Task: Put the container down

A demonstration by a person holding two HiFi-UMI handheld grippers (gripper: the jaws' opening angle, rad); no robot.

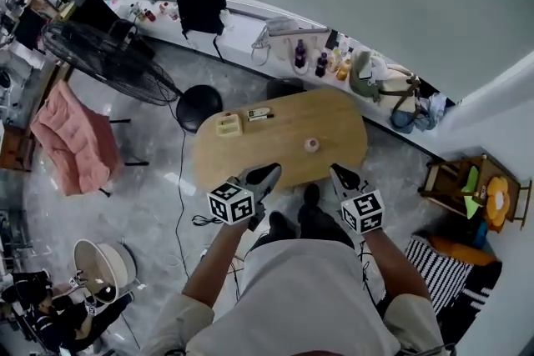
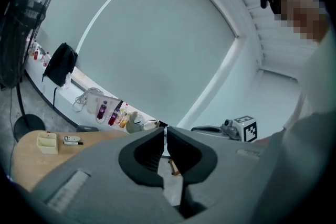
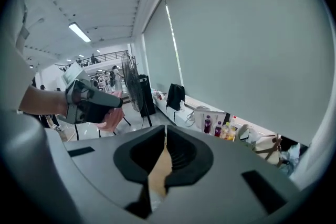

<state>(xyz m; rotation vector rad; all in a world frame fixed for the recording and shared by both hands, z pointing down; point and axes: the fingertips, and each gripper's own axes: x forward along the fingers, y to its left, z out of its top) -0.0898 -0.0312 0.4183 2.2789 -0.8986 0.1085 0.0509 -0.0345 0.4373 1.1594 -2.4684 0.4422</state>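
**Q:** State of the grippers?

**A:** Left gripper (image 2: 164, 131): jaws closed together, nothing between them. Right gripper (image 3: 164, 131): the same, closed and empty. Both are held at the near edge of the table (image 1: 275, 154), pointing across it.

**Q:** And the container?

**A:** A small, pale, round container (image 1: 311, 144) stands on the table, apart from both grippers. It lies ahead of them and between their lines, somewhat closer to the right gripper. Being round, it shows no long axis; it is too small to say whether it has a lid. I judge it to be set down already, with no hold on it.

**Q:** The surface?

**A:** An oval of bare wood, level. Well to the left of the container are a yellow box (image 1: 229, 125) and a remote (image 1: 259, 113) beside it. The wood around the container is free.

**Q:** The room?

**A:** Grey stone floor (image 1: 158, 179). Beyond the table, a wall ledge carries bottles (image 1: 321, 62) and bags. A large fan (image 1: 100, 54) stands far left.
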